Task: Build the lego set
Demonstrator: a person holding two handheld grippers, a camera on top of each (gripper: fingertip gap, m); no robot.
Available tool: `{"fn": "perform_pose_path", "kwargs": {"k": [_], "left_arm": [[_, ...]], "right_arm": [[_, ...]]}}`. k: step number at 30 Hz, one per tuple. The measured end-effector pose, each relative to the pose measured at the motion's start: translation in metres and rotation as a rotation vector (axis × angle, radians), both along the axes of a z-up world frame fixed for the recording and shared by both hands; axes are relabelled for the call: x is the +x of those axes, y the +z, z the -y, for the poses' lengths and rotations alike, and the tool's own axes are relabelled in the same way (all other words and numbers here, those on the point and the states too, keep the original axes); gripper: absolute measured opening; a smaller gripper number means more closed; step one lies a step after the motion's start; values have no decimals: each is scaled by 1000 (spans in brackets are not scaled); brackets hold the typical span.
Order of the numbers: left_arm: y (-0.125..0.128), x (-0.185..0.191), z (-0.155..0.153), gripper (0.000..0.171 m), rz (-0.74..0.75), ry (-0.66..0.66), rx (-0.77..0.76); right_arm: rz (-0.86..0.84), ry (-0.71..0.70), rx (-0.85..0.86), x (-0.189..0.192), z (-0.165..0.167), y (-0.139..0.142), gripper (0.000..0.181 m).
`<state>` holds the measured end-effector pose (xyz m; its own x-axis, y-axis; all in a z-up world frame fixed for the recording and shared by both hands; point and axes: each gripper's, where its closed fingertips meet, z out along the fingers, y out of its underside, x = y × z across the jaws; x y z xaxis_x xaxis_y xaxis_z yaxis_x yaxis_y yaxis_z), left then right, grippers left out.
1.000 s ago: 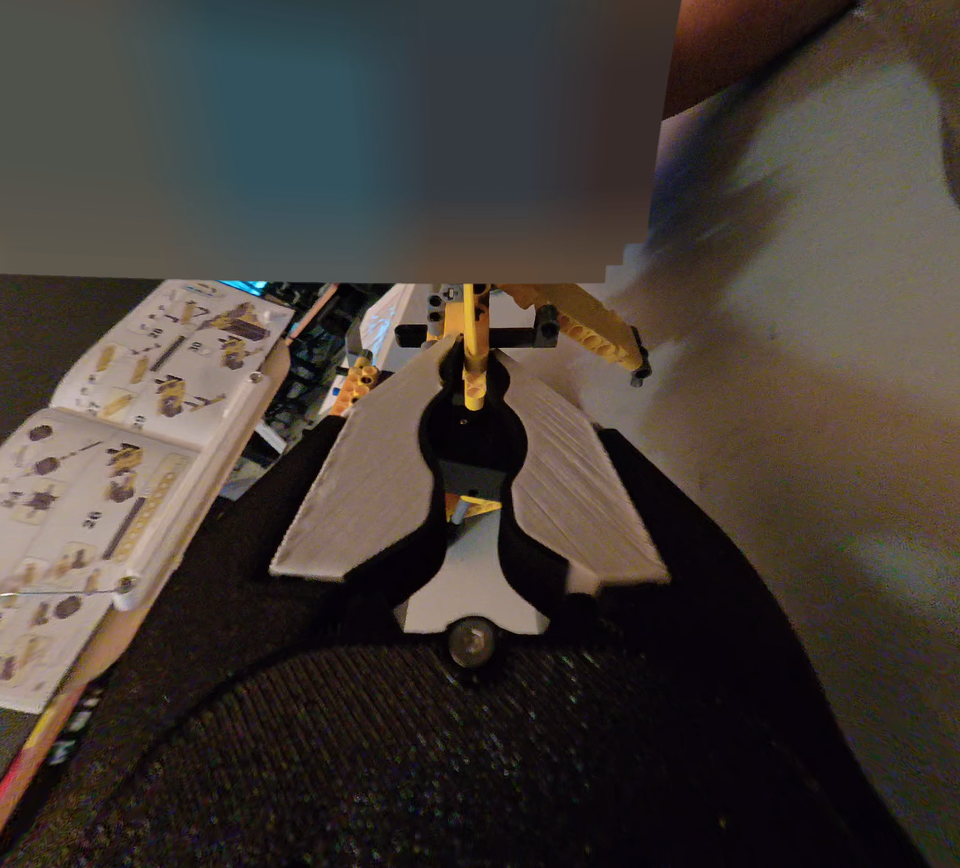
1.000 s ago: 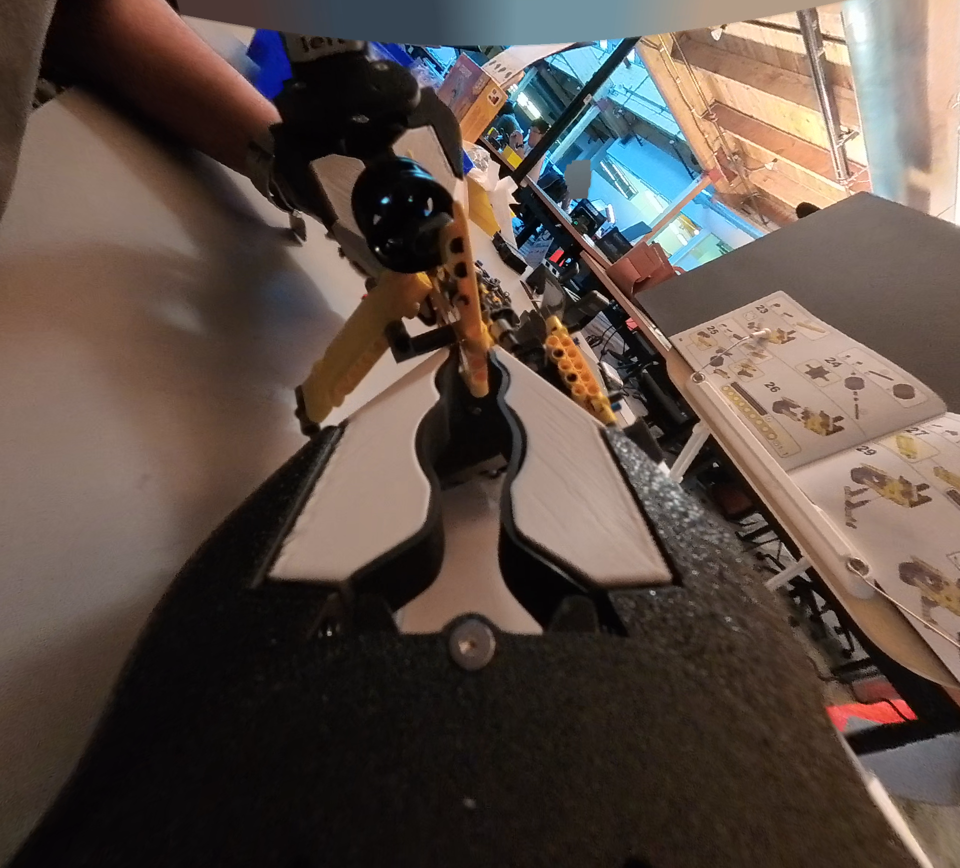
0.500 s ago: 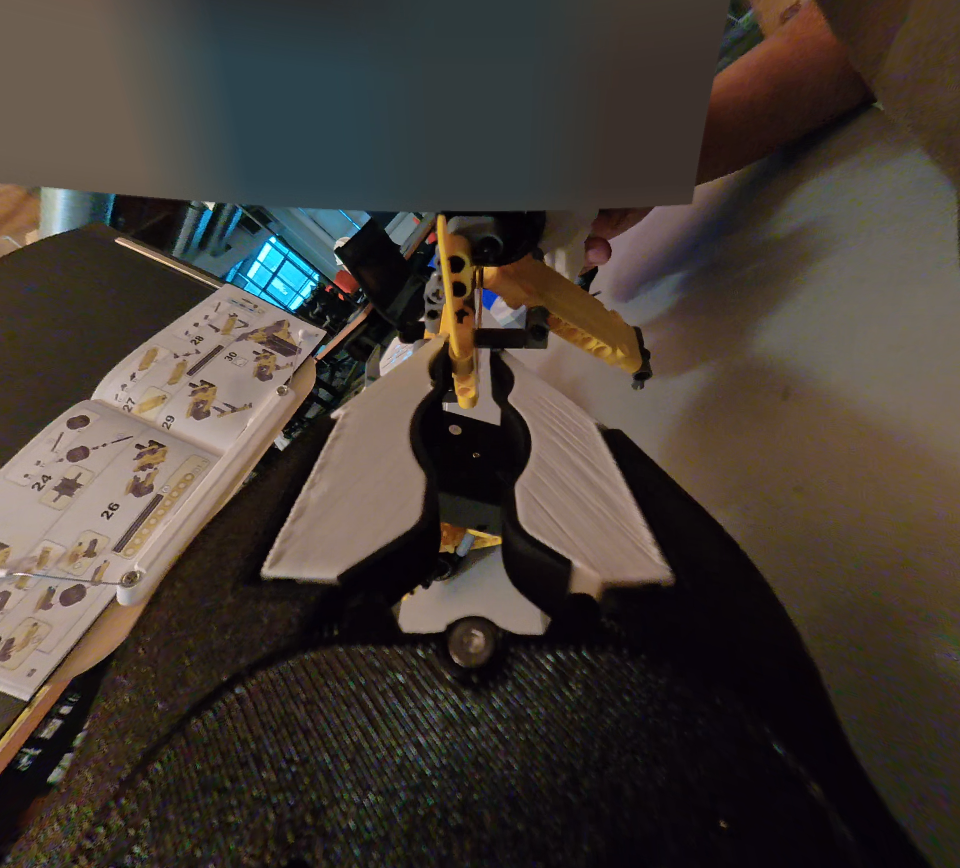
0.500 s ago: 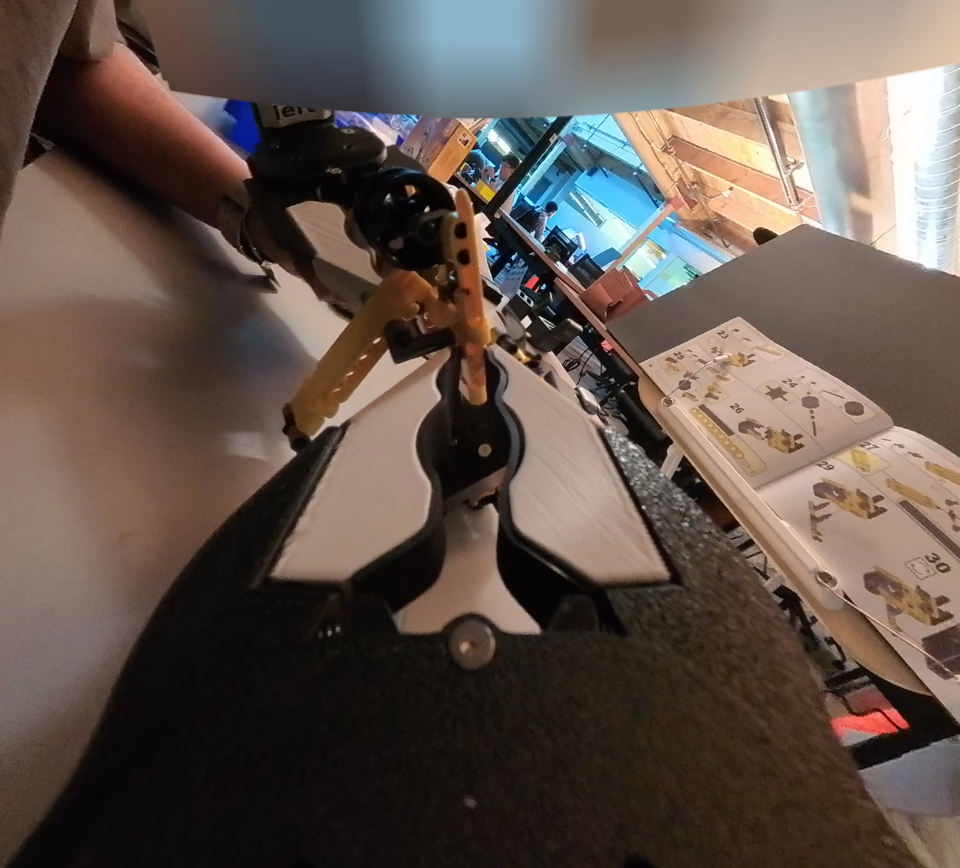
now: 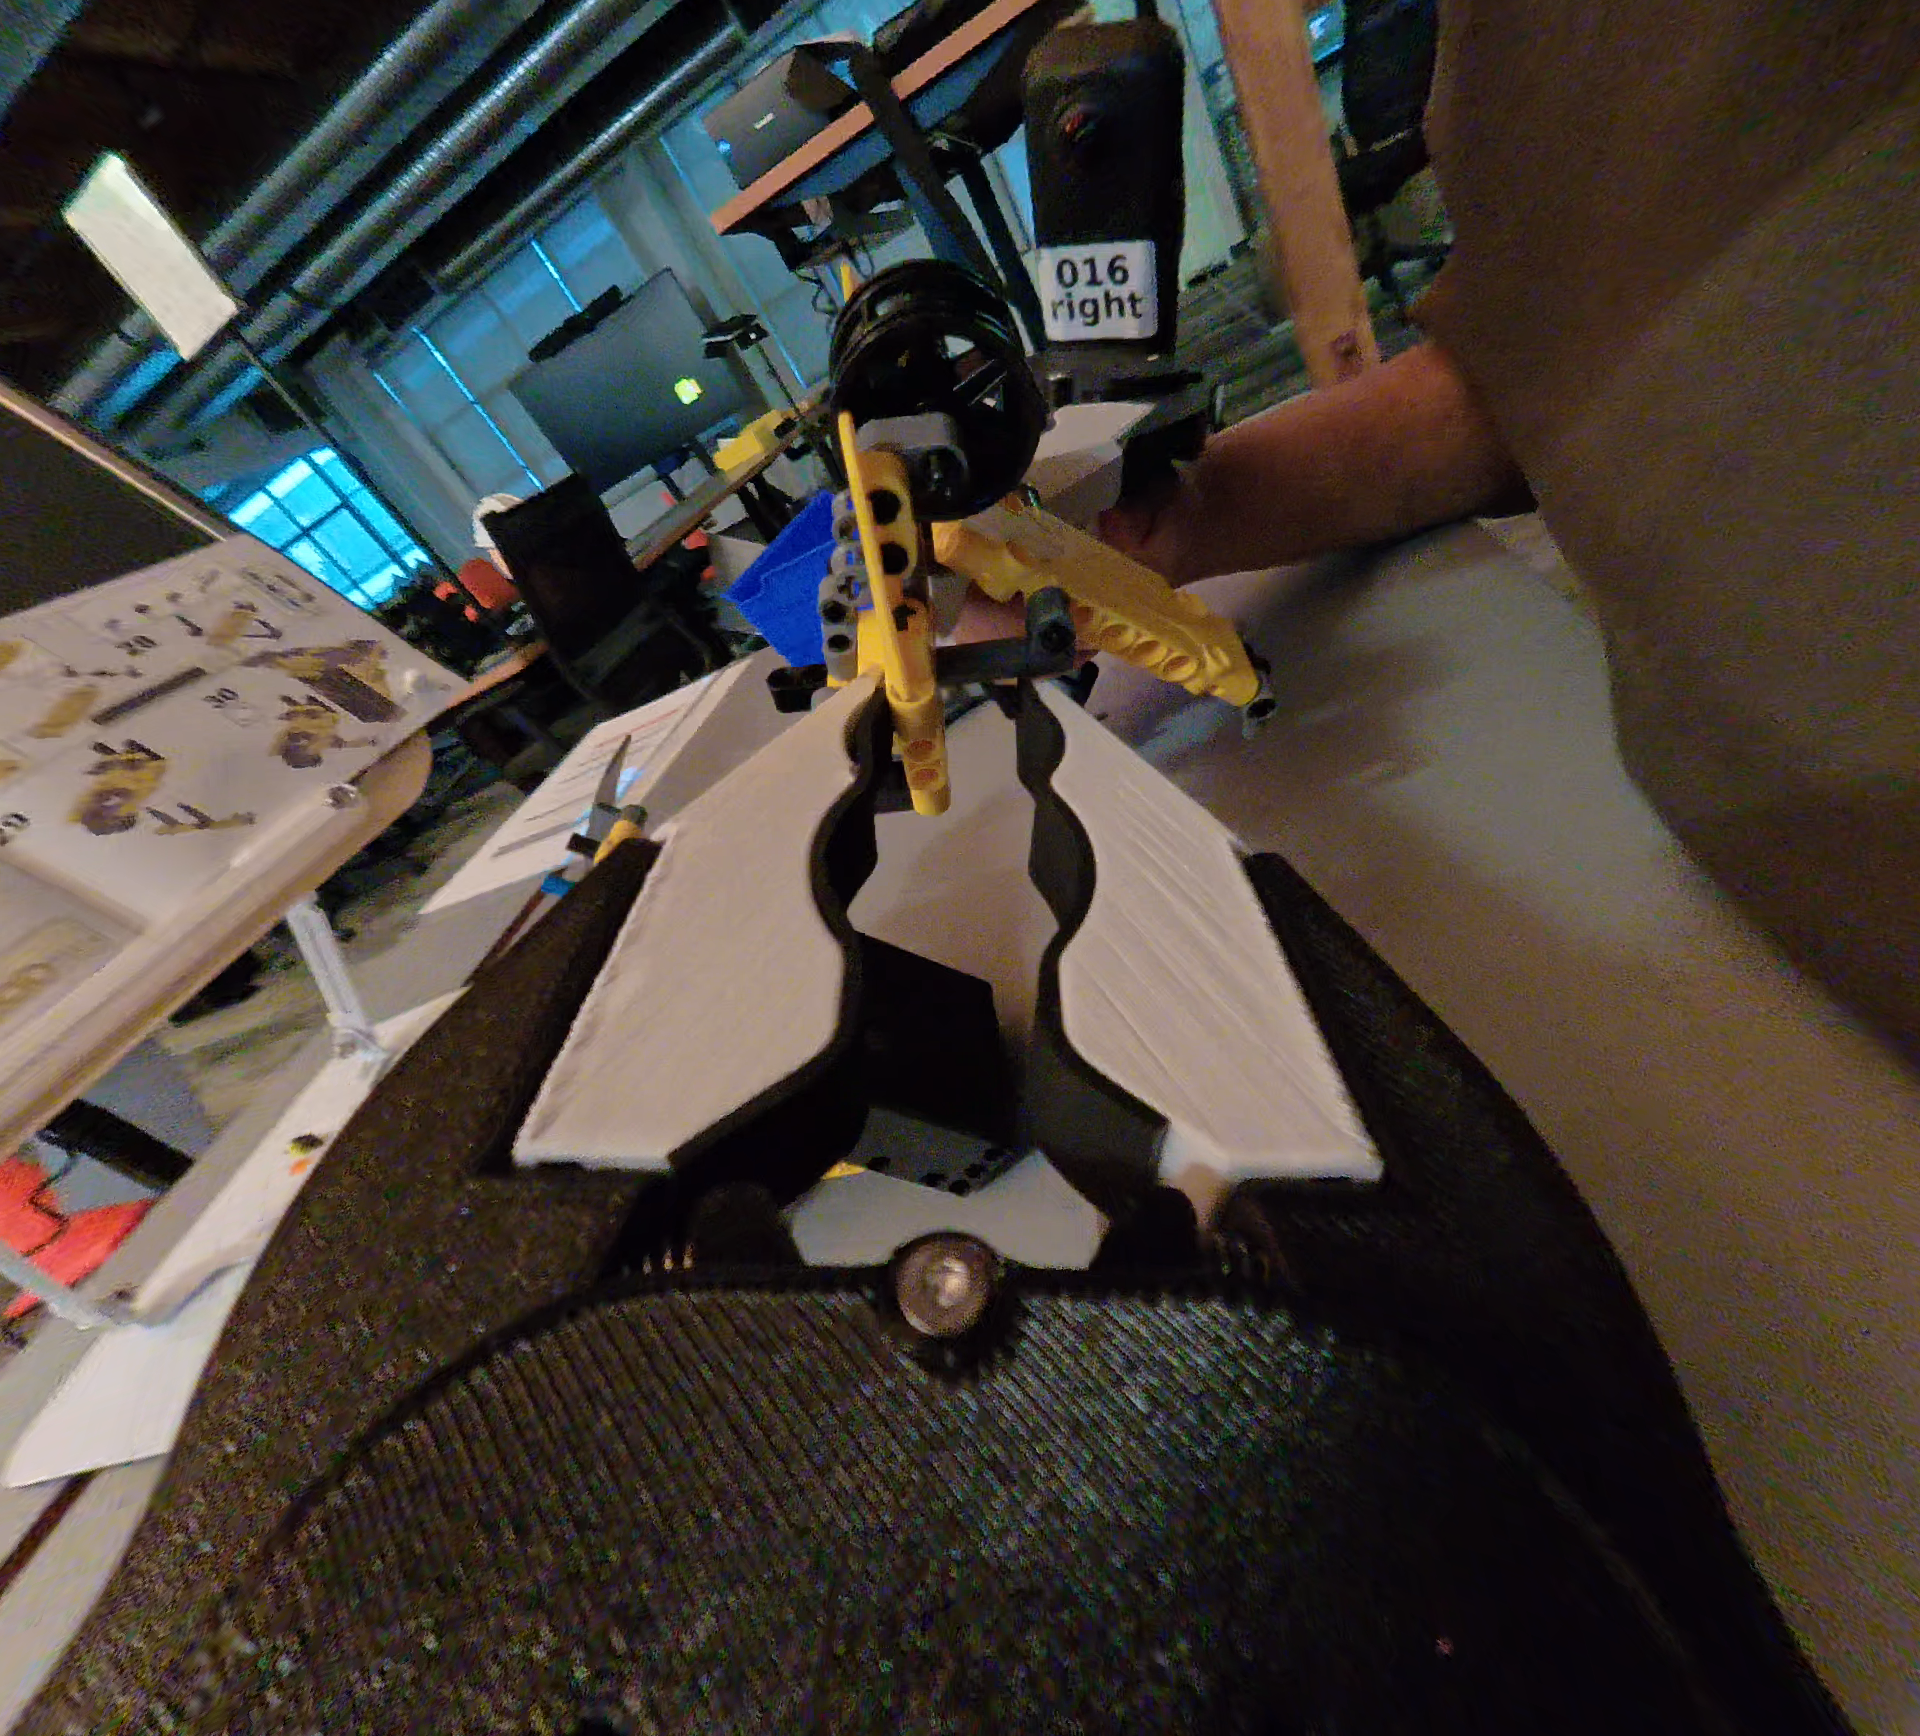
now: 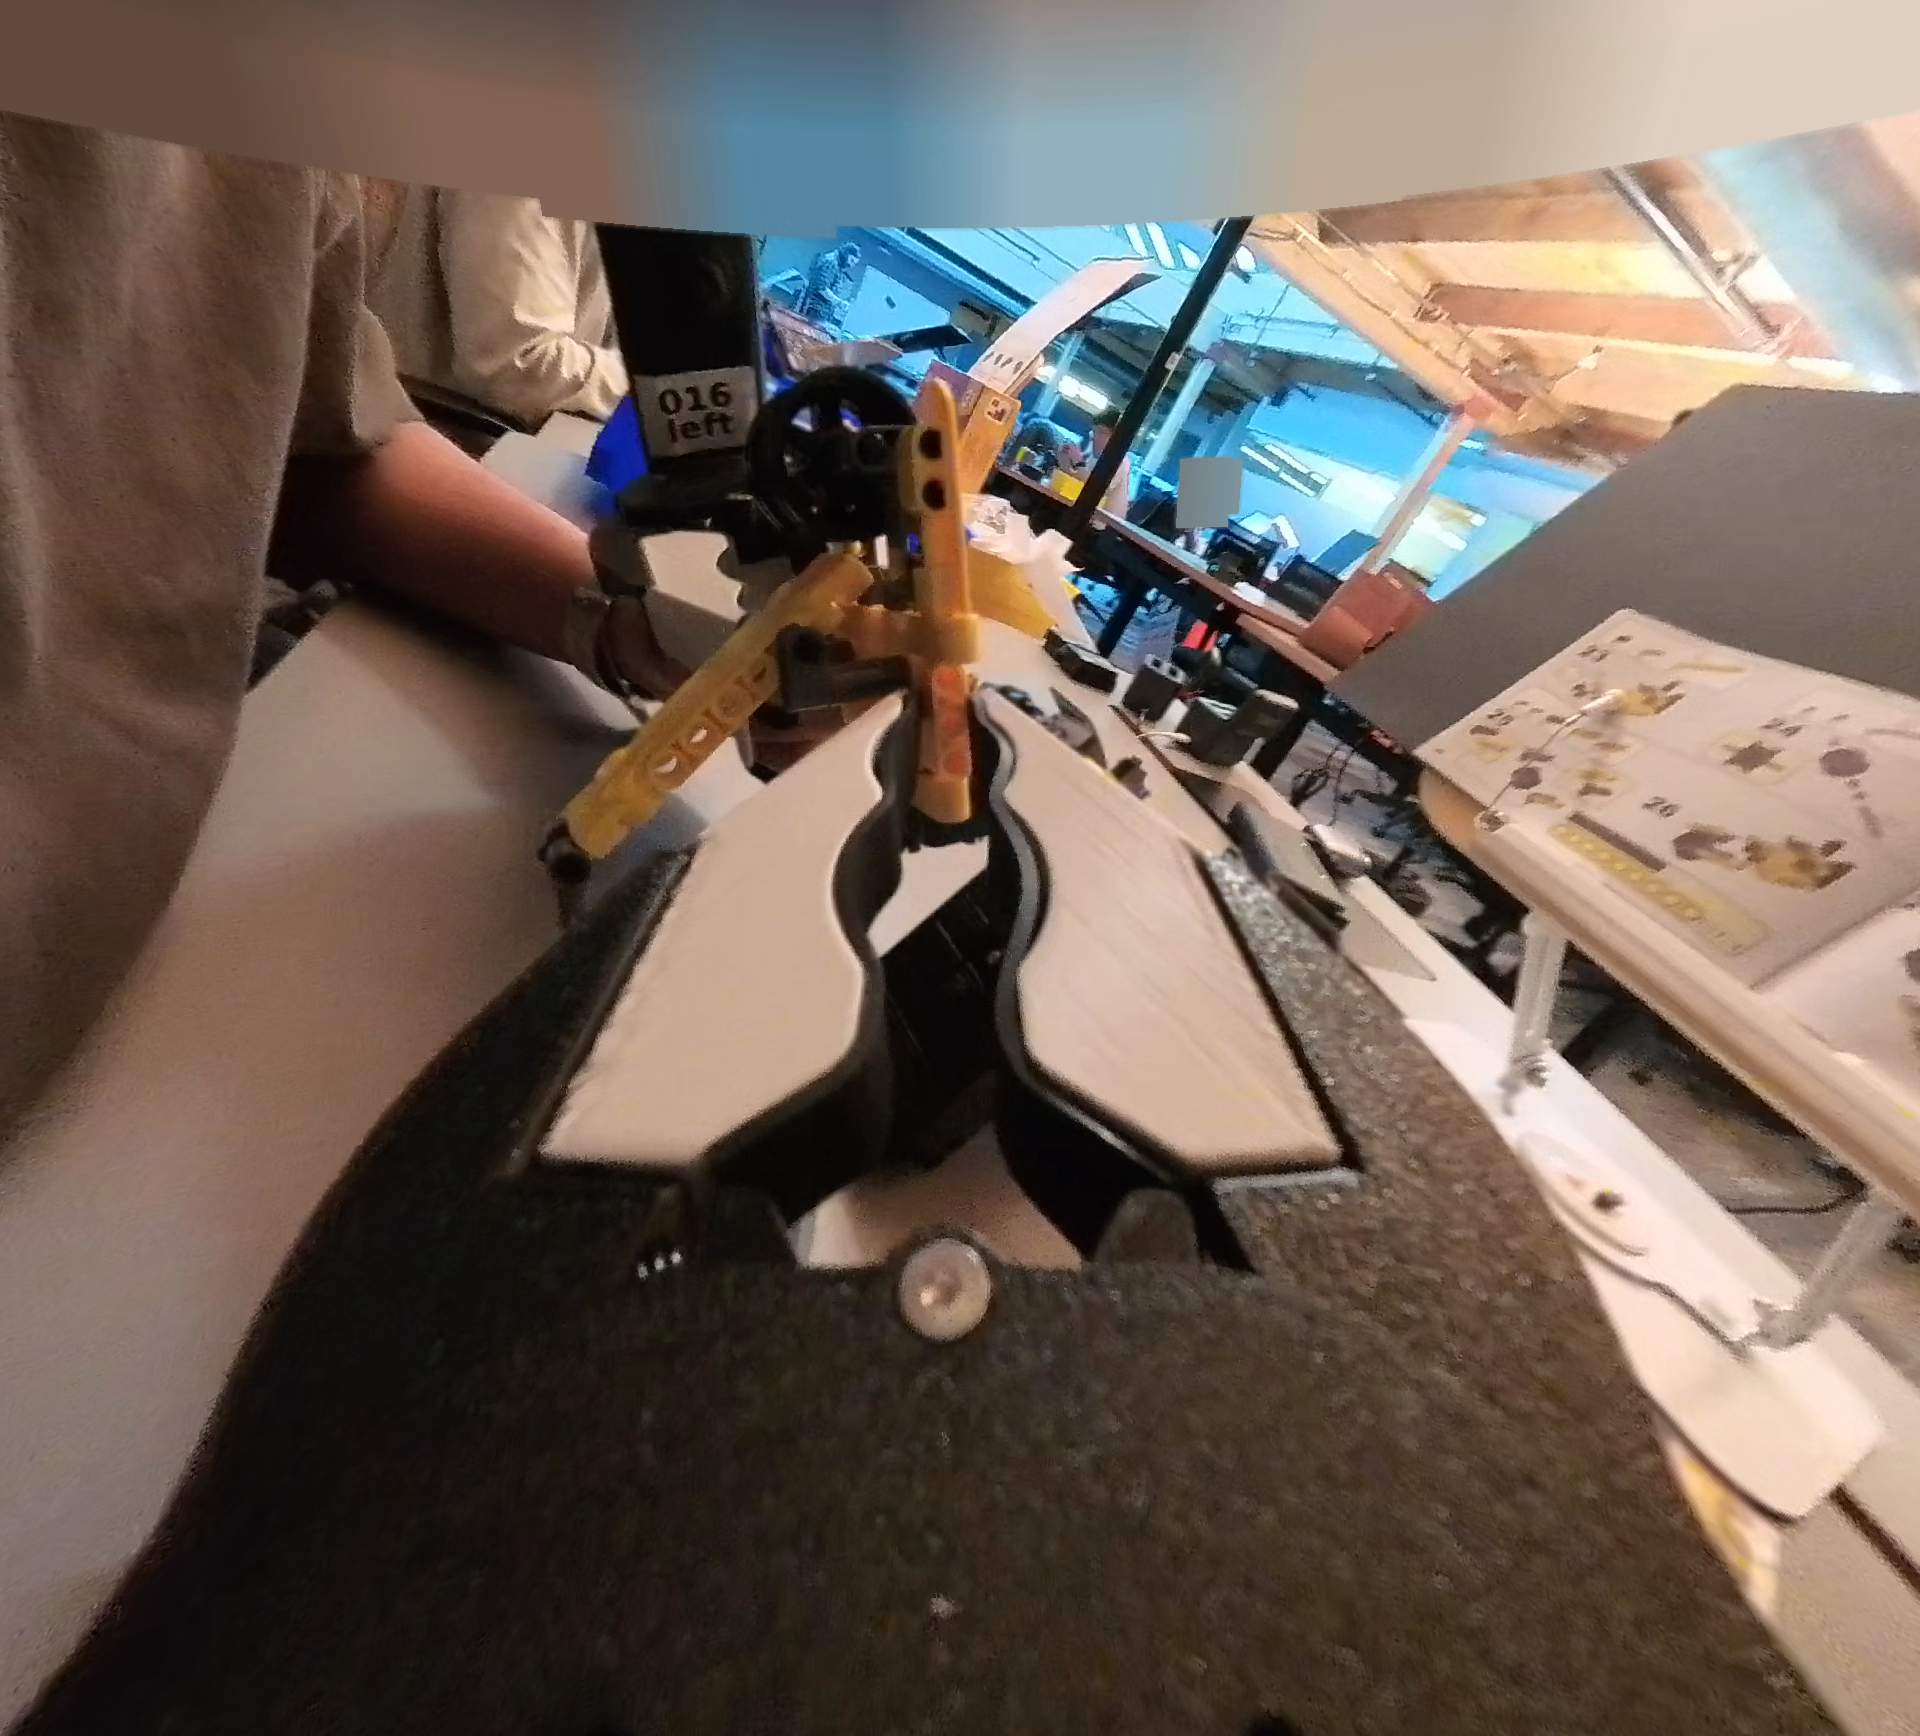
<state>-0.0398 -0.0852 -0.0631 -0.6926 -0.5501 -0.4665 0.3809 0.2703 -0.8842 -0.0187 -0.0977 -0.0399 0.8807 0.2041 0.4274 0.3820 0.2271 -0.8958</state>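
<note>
A yellow and black brick model with a long yellow beam [image 5: 1101, 606] and a black wheel [image 5: 935, 367] hangs between the two grippers, which face each other. My left gripper [image 5: 945, 720] is open. The model's upright yellow beam [image 5: 904, 720] lies against its left finger, with a gap to the right finger. My right gripper [image 6: 940, 730] is shut on the same model's upright yellow beam [image 6: 940, 751]. The wheel [image 6: 821, 450] stands above it. The left gripper's black body [image 6: 686, 336] shows behind the model. The right gripper's body [image 5: 1101, 159] shows behind the wheel.
An open instruction booklet [image 5: 187, 699] lies on a raised stand; it also shows in the right wrist view [image 6: 1662, 803]. A blue bin [image 5: 790, 585] sits behind the model. The white table [image 5: 1455, 803] lies below. A person's arm [image 6: 447, 523] and body are close by.
My left gripper has opened off the yellow beam. Both views have tilted down toward level, and the room behind shows. The right gripper still holds the model.
</note>
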Motion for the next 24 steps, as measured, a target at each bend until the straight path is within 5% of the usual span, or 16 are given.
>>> {"fn": "perform_pose_path", "kwargs": {"k": [10, 14, 20, 24], "left_arm": [[-2, -5, 8, 37, -42, -43, -5], [4, -1, 2, 7, -20, 1, -28], [7, 8, -6, 4, 18, 95, 37], [16, 9, -14, 2, 192, 212, 154]], "right_arm": [[-288, 156, -32, 4, 4, 4, 7], [-321, 184, -52, 2, 2, -1, 7], [-272, 97, -59, 11, -1, -6, 9], [-355, 106, -126, 19, 2, -5, 37]]}}
